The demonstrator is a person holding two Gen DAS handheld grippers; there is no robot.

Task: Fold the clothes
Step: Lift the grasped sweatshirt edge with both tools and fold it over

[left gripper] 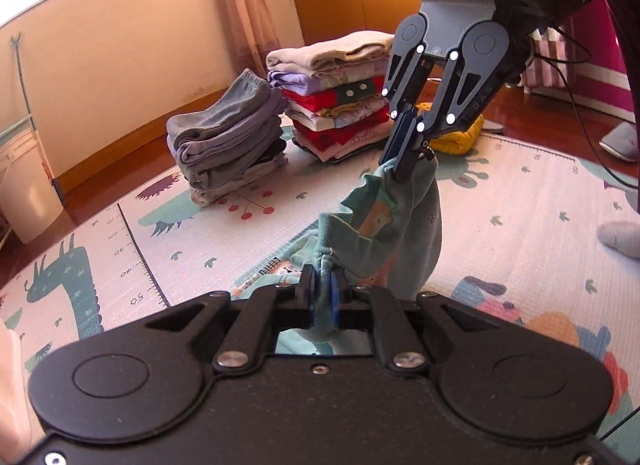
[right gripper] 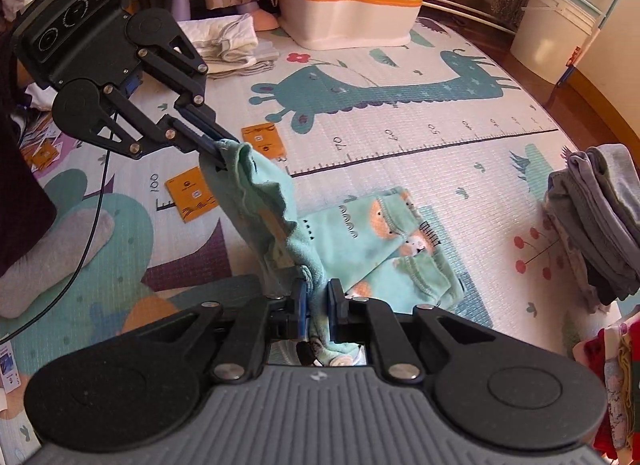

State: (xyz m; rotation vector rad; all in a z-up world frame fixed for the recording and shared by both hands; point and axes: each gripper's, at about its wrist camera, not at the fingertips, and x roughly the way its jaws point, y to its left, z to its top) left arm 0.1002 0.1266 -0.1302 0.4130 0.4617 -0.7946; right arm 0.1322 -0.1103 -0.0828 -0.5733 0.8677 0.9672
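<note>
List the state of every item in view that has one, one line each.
Left hand-held gripper: shut on teal garment.
Right hand-held gripper: shut on teal garment.
Teal garment: partly lifted, rest lying on play mat.
Grey stack: folded, piled.
Colourful stack: folded, piled.
Yellow garment: unfolded heap.

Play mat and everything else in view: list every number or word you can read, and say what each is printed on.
"30", "40", "50": ruler scale on the mat, left wrist view.
"100", "70", "50": the same scale on the mat, right wrist view; the other numbers are too distorted to read.
Orange cards: print too small.
Right claw: raised lettering blurred.
White bucket: red label unreadable.
</note>
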